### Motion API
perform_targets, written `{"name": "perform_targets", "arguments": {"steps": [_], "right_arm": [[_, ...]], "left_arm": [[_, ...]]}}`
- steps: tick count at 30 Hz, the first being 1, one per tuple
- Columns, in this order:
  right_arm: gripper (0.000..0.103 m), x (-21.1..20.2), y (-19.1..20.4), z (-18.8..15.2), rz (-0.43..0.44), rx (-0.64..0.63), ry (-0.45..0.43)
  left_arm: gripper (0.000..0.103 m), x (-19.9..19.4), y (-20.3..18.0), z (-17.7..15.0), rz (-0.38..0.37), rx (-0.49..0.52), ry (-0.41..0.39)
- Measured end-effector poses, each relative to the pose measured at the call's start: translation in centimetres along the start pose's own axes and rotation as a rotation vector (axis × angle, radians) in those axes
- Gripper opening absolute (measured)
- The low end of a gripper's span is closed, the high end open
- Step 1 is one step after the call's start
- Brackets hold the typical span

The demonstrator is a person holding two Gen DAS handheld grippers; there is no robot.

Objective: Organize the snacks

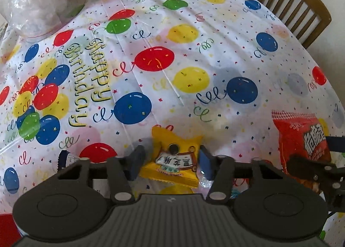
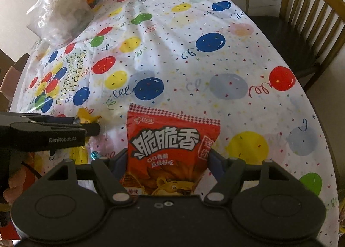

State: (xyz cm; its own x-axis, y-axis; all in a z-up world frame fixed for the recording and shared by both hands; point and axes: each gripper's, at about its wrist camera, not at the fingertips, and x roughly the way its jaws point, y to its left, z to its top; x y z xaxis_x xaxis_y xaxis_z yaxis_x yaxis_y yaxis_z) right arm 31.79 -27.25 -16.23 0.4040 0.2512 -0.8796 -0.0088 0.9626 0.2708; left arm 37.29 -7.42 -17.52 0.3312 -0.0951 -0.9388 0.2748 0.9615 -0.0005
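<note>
A: Yellow snack packet (image 1: pixel 174 160), clamped between the left tongs (image 1: pixel 171 161), label upside down toward the camera, held low over the desk (image 1: pixel 215 31).

B: And the red snack bag (image 2: pixel 172 150)?

A: Gripped at both side edges by the right tongs (image 2: pixel 167 161), upright, white lettering on the front, a cartoon lion near the bottom. Seen again at the right edge of the left wrist view, just beside the yellow one.

B: Left tongs from the right wrist view?

A: Showing at the left edge, black, marked "GenRobot.AI", a yellow corner of the packet poking out past the tip.

B: Under both?

A: Balloon tablecloth (image 1: pixel 151 59), "Happy Birthday" printed at the left.

B: Further back?

A: Clear plastic bag (image 2: pixel 62 16) with pale contents at the far left corner of the desk, something orange and green behind it, too blurred to name. Wooden chair (image 2: pixel 310 20) beyond the desk's far right edge, drawers against the wall behind.
</note>
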Motion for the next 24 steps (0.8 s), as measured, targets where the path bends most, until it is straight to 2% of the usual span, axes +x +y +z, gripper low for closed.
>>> {"name": "perform_targets", "arguments": {"steps": [7,16,24], "right_arm": [[0.074,-0.8,0.2,-0.4,-0.001,-0.005,-0.014],[0.074,-3.9,1.5,-1.7,0.016,-0.050,-0.044],[0.074,-7.7,4.3,-3.6,0.025,-0.129,-0.078]], "left_arm": [[0.035,-1.0,0.7,-0.2,-0.032,-0.069,-0.018],[0.035,-4.7,1.2,-3.0,-0.041,-0.154,-0.045],[0.035,-10.2,2.0,-6.5,-0.059,-0.212,-0.110]]}}
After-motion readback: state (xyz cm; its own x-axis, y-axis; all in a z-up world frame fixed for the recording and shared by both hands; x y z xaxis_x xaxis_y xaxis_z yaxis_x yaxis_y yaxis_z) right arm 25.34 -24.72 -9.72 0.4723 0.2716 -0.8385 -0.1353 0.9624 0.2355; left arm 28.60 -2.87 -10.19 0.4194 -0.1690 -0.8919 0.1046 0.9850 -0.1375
